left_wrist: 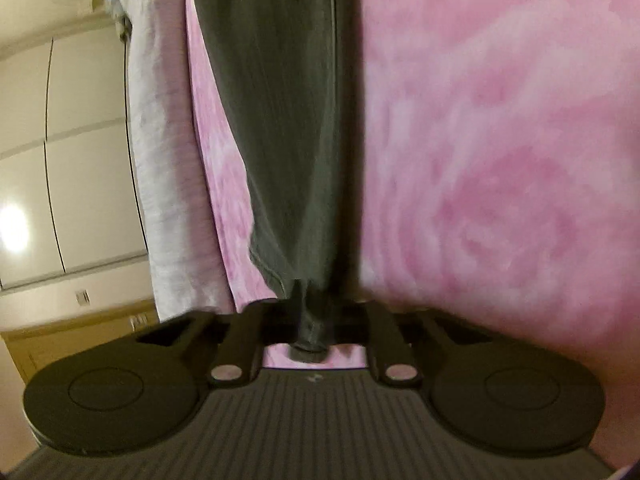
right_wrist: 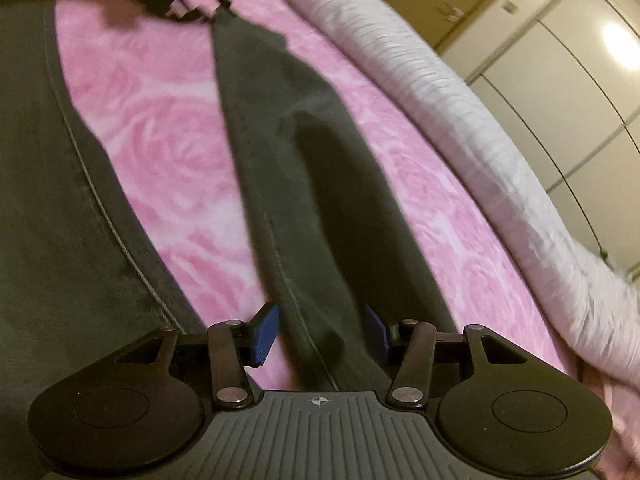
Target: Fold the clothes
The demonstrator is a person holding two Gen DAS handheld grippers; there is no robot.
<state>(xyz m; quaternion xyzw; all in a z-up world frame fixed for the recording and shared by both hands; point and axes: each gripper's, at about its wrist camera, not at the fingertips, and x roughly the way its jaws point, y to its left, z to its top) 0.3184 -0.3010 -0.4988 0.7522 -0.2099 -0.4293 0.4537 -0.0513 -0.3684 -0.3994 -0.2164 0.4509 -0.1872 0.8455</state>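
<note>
Fabric bunched between closed fingers of left gripper (left_wrist: 310,320): end of dark grey trouser leg (left_wrist: 280,120), stretched over pink rose blanket (left_wrist: 500,160) on bed. Right view: right gripper (right_wrist: 320,330) open, blue pads straddling the leg, not pinching. Step: stretching leg flat. Next: right closes, then fold.

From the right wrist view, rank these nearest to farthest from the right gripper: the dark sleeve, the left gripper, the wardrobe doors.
1. Dark sleeve: runs between the open jaws of the right gripper.
2. Left gripper: top left, clamping the sleeve's far end.
3. Wardrobe doors: upper right, beyond the bed.
</note>
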